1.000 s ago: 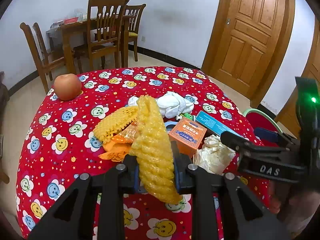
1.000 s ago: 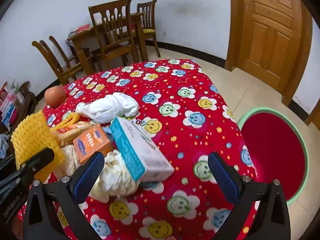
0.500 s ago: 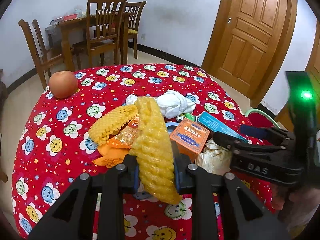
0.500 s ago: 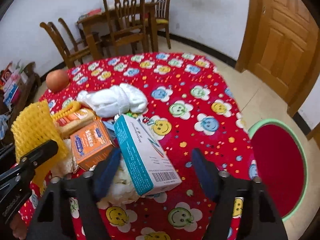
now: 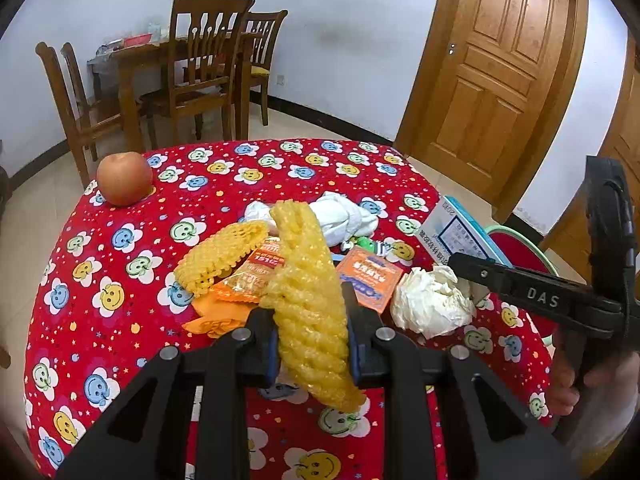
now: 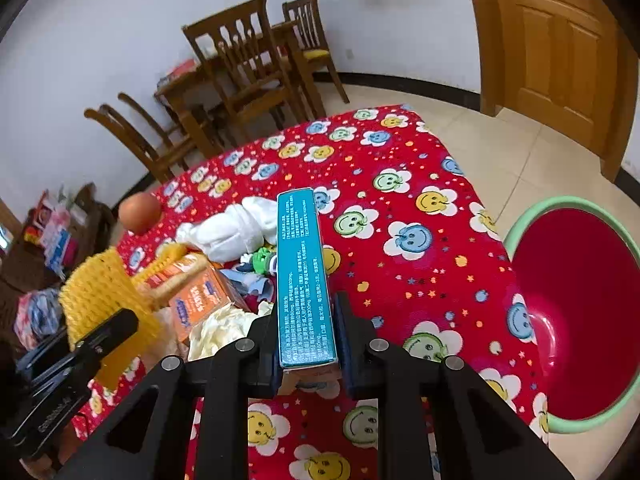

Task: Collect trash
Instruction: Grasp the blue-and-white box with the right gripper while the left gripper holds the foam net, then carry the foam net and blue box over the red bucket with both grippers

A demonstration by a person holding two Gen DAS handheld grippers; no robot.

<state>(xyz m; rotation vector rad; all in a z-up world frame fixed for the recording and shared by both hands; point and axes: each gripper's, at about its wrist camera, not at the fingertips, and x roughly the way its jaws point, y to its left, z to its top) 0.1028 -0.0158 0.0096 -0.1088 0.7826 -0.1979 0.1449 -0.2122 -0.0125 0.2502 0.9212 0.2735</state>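
1. Only the right wrist view shows the glossy red basin (image 6: 576,312) at right, beside the desk (image 6: 400,208).
2. The right tongs (image 6: 308,344) are closing on a stiff teal carton (image 6: 302,280), centre frame.
3. The left tongs (image 5: 312,340) clamp a yellow foam net (image 5: 310,300), ridged and spongy.

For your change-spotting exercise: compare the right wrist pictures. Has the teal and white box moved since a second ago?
Yes. The teal and white box has risen off the tablecloth, tipped on edge, with the right tool closing on it.
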